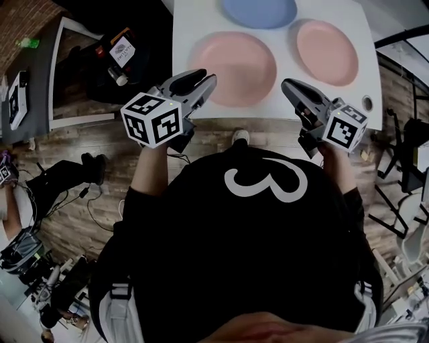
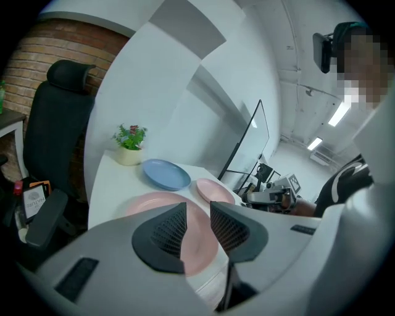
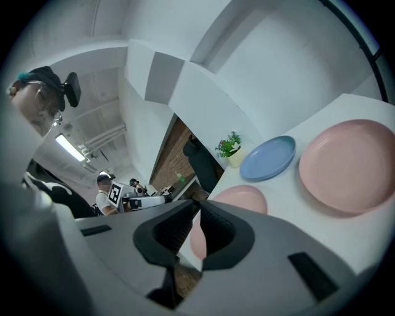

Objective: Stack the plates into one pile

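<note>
Head view: a person stands at the near edge of a white bench (image 1: pixel 194 27) with three round plates still lying apart. The left hand-held gripper (image 1: pixel 201 82) hovers over the near edge, its jaws parted and empty. Its tips are just short of the near rim of the large pale-pink plate (image 1: pixel 234 65), which lies straight ahead of it. The right hand-held gripper (image 1: pixel 289 87), jaws pressed together on nothing, hangs above the near right part of the bench. The smaller pink plate (image 1: pixel 326 50) lies ahead and to its right. The blue plate (image 1: pixel 260 10) sits at the far edge. The left hand looks better placed to take the large plate's rim first.
</note>
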The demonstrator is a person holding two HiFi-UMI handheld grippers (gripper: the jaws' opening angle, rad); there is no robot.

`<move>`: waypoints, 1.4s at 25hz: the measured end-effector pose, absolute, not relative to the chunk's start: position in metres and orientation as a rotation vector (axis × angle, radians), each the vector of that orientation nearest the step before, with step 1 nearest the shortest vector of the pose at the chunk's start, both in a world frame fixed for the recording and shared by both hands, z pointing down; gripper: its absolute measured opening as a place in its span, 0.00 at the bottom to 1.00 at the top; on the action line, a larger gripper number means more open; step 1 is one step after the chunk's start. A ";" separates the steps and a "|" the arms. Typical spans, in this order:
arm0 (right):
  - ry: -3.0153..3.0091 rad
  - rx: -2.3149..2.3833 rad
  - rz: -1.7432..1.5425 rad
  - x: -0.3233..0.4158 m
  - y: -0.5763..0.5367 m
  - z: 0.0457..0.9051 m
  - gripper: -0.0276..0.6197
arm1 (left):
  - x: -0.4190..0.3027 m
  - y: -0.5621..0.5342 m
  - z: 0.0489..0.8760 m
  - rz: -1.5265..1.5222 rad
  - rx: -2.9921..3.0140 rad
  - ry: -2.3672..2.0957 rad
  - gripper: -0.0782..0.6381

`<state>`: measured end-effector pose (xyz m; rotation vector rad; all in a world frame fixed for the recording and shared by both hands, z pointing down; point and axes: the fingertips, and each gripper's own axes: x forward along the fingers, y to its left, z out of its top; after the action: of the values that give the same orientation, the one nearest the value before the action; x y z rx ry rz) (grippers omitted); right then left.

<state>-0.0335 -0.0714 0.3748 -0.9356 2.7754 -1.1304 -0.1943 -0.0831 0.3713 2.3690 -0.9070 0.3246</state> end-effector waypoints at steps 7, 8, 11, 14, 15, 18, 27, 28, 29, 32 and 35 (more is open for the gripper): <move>2.807 -1.039 -1.163 -0.051 -0.105 0.402 0.09 | -0.241 -0.118 0.410 0.381 2.257 -0.948 0.27; 2.806 -1.051 -1.166 -0.052 -0.109 0.406 0.09 | -0.245 -0.123 0.416 0.394 2.249 -0.954 0.27; 2.790 -1.090 -1.188 -0.051 -0.114 0.417 0.09 | -0.252 -0.128 0.434 0.442 2.216 -0.969 0.28; 2.789 -1.134 -1.237 -0.051 -0.120 0.433 0.19 | -0.259 -0.133 0.452 0.460 2.170 -0.975 0.28; 2.789 -1.149 -1.262 -0.052 -0.123 0.440 0.24 | -0.262 -0.136 0.459 0.456 2.151 -0.976 0.28; 2.761 -1.223 -1.333 -0.054 -0.135 0.467 0.25 | -0.276 -0.145 0.480 0.453 2.100 -0.977 0.28; 2.705 -1.408 -1.481 -0.042 -0.141 0.512 0.25 | -0.285 -0.141 0.515 0.432 2.001 -0.974 0.27; 2.700 -1.406 -1.496 -0.043 -0.141 0.515 0.25 | -0.284 -0.141 0.517 0.420 1.991 -0.969 0.26; 2.696 -1.409 -1.510 -0.043 -0.141 0.518 0.25 | -0.283 -0.141 0.518 0.408 1.982 -0.963 0.26; 2.692 -1.434 -1.544 -0.040 -0.139 0.524 0.25 | -0.280 -0.143 0.520 0.381 1.958 -0.964 0.26; 2.668 -1.410 -1.591 -0.041 -0.138 0.529 0.25 | -0.279 -0.145 0.520 0.358 1.949 -0.967 0.25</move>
<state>-0.0408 -0.1381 0.5289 -1.4097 2.6679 -1.5907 -0.2788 -0.1447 0.5200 1.9494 -0.9674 0.3582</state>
